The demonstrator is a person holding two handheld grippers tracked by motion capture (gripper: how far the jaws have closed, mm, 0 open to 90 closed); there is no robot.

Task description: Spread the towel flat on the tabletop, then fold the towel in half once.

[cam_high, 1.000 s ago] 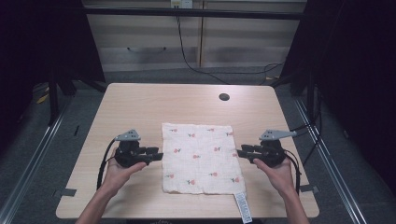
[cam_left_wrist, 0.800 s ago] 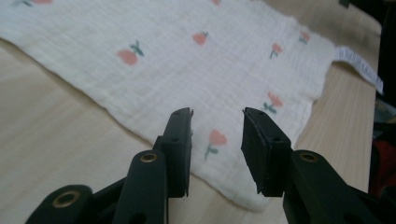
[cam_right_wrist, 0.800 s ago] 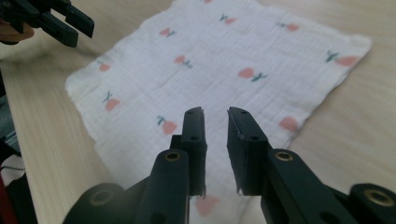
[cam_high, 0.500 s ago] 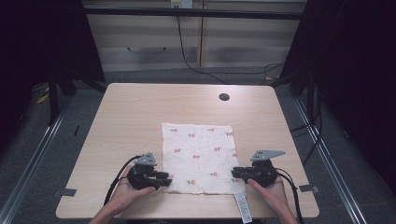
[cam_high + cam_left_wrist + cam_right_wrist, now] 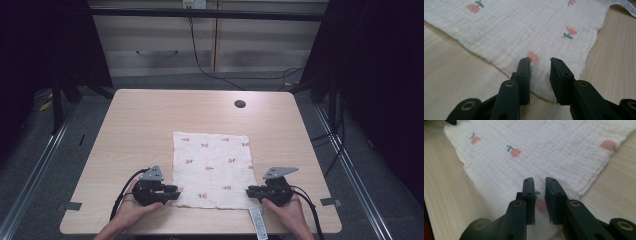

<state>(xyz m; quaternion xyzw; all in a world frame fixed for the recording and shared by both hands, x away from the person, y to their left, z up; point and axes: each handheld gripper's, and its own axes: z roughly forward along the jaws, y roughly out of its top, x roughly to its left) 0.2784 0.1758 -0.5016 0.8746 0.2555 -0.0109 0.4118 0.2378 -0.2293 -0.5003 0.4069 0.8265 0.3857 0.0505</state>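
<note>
Both grippers sit down at the near corners of the cloth (image 5: pixel 212 170). The left gripper (image 5: pixel 172 191) has just been closing, gap not shut, cloth corner lying under it, nothing pinched. The right gripper (image 5: pixel 251 191) is narrower, also gripping nothing yet. The cloth lies flat mid-tabletop (image 5: pixel 145 125), so any fold hasn't started.

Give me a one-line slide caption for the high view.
Both grippers, left gripper and right gripper, at the near corners of a flower-print cloth.
</note>
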